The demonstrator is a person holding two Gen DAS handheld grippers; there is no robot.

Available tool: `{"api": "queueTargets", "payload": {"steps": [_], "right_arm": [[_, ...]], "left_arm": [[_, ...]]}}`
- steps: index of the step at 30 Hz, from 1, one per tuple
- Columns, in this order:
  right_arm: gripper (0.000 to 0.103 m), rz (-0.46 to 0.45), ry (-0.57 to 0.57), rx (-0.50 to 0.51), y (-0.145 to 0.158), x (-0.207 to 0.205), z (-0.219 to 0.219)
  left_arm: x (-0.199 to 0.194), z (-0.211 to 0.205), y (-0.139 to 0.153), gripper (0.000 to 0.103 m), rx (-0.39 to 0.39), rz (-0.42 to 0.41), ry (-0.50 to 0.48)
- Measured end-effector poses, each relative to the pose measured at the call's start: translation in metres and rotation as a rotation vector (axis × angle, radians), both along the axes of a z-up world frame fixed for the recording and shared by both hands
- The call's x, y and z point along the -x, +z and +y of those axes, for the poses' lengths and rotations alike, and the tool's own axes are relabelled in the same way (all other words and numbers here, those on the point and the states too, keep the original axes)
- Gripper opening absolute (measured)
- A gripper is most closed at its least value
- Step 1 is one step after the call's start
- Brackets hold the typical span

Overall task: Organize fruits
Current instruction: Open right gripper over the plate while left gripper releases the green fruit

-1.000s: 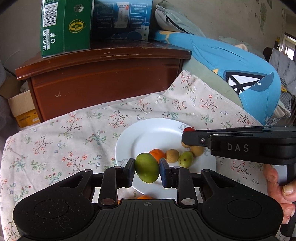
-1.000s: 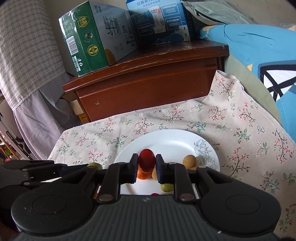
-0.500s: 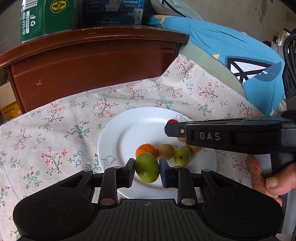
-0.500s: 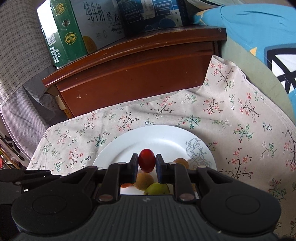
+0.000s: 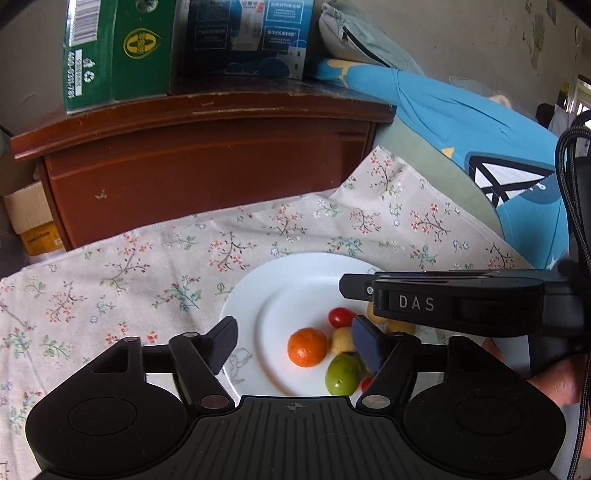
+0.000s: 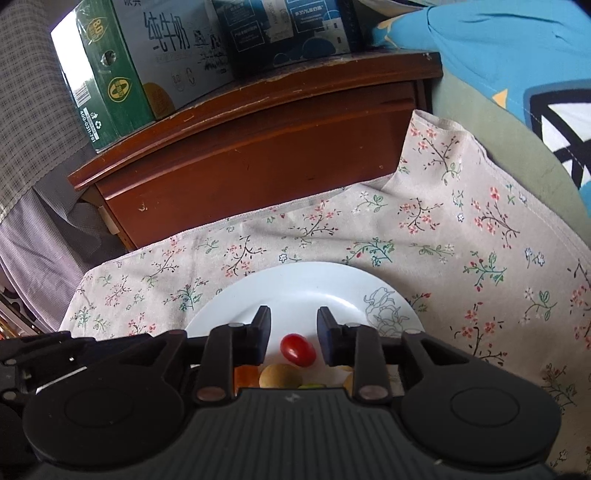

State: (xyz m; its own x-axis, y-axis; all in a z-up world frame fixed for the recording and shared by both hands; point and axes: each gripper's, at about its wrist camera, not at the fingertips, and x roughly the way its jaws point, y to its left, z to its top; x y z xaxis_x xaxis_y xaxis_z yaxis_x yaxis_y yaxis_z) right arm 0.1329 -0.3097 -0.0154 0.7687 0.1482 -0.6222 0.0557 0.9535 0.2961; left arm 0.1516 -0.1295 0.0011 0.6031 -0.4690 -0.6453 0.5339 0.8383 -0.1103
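Observation:
A white plate (image 5: 291,280) (image 6: 306,284) lies on the floral cloth and carries several small fruits. My left gripper (image 5: 295,341) hovers over its near side with jaws opening wide and nothing pressed between them. Below it lie an orange (image 5: 307,347), a green fruit (image 5: 342,374), a tan fruit (image 5: 341,339) and a red cherry tomato (image 5: 341,316). My right gripper (image 6: 293,332) is opening too. The cherry tomato (image 6: 297,349) lies on the plate between its fingers, free of the pads. The right gripper's black body (image 5: 461,302) reaches in from the right in the left wrist view.
A brown wooden cabinet (image 5: 207,158) stands behind the cloth with a green carton (image 5: 114,48) and a dark blue box (image 5: 247,33) on top. Blue bedding (image 5: 480,140) lies at the right. A hand (image 5: 557,380) holds the right gripper. Checked fabric (image 6: 26,110) hangs at the left.
Both grippers have opened. The green fruit left the left jaws and the red cherry tomato left the right jaws; both now lie on the plate.

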Motion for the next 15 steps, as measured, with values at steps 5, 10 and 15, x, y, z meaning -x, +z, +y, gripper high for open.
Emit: {"api": "queueTargets", "payload": {"steps": [5, 10, 15], "right_arm": [[0.035, -0.006, 0.006, 0.000, 0.007, 0.006, 0.002], [0.046, -0.003, -0.012, -0.012, 0.010, 0.019, 0.002], [0.049, -0.024, -0.003, -0.017, 0.016, 0.035, 0.010]], "left_arm": [[-0.002, 0.012, 0.012, 0.082, -0.035, 0.006, 0.046], [0.003, 0.032, 0.019, 0.083, -0.030, 0.015, 0.095], [0.010, 0.057, 0.025, 0.083, -0.002, 0.008, 0.150]]}}
